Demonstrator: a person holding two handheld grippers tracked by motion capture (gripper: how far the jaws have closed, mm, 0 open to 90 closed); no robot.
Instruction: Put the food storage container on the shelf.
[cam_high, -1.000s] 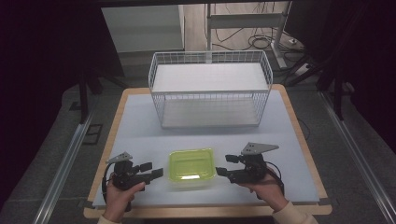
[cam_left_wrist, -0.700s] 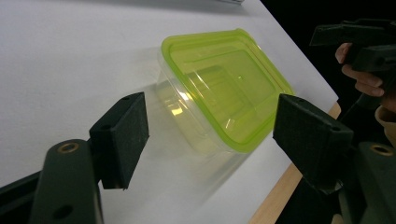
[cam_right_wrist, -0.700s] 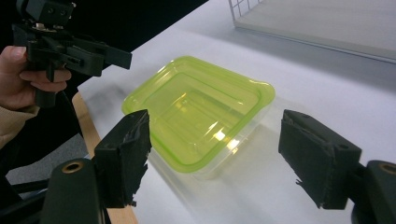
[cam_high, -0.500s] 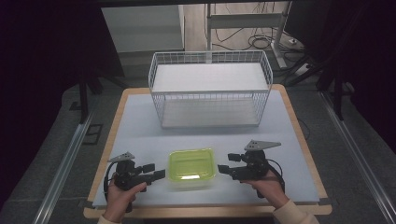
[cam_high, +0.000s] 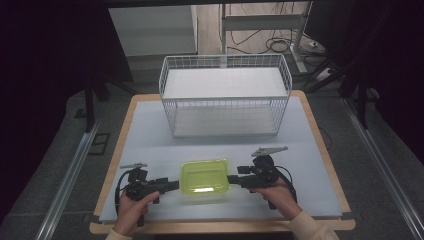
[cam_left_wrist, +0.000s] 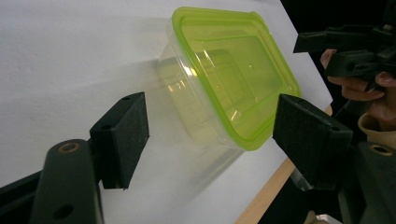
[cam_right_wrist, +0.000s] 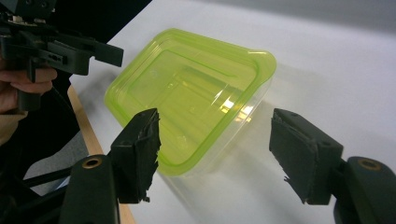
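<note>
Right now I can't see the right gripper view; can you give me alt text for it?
A clear plastic container with a lime-green lid sits on a white table, its near end between the right gripper's two open black jaws, which don't touch it. At upper left, the left gripper points at the container's far end.

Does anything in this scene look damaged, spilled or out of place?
Nothing stands out. The container sits flat on the table with its green lid on, and the wire basket stands upright behind it. Both grippers' jaws stand open beside the container.

The table (cam_high: 150, 135) is evenly lit amid dark surroundings, with glare on the container lid (cam_right_wrist: 229, 105).
</note>
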